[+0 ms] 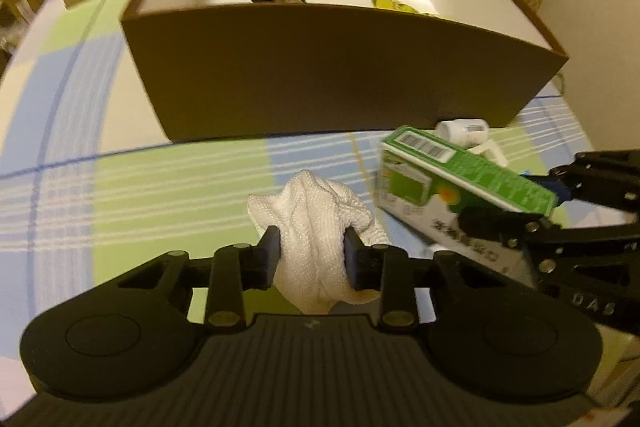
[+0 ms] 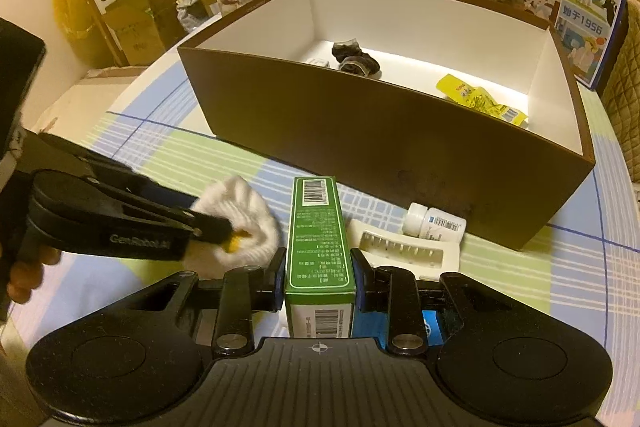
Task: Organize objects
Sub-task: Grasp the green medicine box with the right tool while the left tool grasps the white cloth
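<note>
left hand-held gripper [image 1: 311, 254]: mine, clenched on white knit sock [image 1: 316, 227], soft ribbed bundle pinched mid-body, just above the desk [image 1: 160, 195].
right hand-held gripper [image 2: 319, 269]: mine, clamped on green carton [image 2: 318, 227], grabbed at its near end.
carton axis: long side runs straight out toward 12 o'clock from the right hand-held gripper, barcode face up, rigid printed card.
brown box [image 2: 360, 131]: open top, white inside, matte brown walls, at 12 o'clock from both hands, near wall just past the carton tip.
key relation: box rim sits higher than both held items, so I judge each must lift over the near wall; right hand looks nearer.
in box: dark crumpled bundle [image 2: 354, 57], yellow sachet [image 2: 476, 99] on the floor.
on desk: white pill bottle [image 2: 434, 223] on its side at 1 o'clock, touching cream plastic tray [image 2: 404, 249].
desk cover: checked cloth, blue, green, white.
</note>
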